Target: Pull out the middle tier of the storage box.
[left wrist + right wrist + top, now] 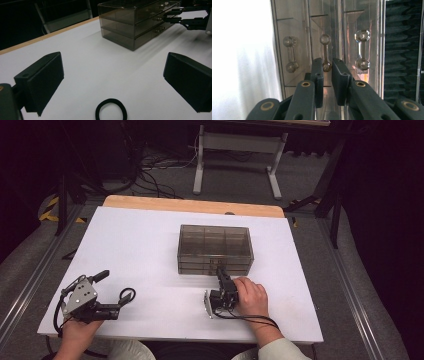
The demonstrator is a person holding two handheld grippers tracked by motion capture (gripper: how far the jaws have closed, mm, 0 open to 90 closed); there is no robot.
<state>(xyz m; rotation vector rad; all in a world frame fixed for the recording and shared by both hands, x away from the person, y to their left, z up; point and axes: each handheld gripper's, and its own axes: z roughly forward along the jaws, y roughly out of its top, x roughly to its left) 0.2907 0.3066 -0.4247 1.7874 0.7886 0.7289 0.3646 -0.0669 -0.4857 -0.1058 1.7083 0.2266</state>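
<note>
On the white table (150,250) stands a smoky clear drawer box (215,249), a little past centre toward one o'clock. Seen from above, the right gripper (220,271) points at twelve o'clock, its tips at the box's front face, with the person's right hand (250,296) behind it at five o'clock. In the right gripper view the camera is rolled, so the drawer fronts run as upright strips, each with a clear handle. The jaws are nearly together around the near end of the middle handle (326,53); a narrow gap remains between the pads, and whether they press on the handle cannot be told. The other two handles lie to either side, untouched.

The left gripper (114,292) rests near the table's seven o'clock corner, held by the left hand (77,332), pointing toward three o'clock. Its jaws are spread wide and grasp nothing. In the left gripper view a black hair tie (111,110) lies flat on the table between them, nearer the camera, touching neither pad. The box sits well beyond, at one o'clock.
</note>
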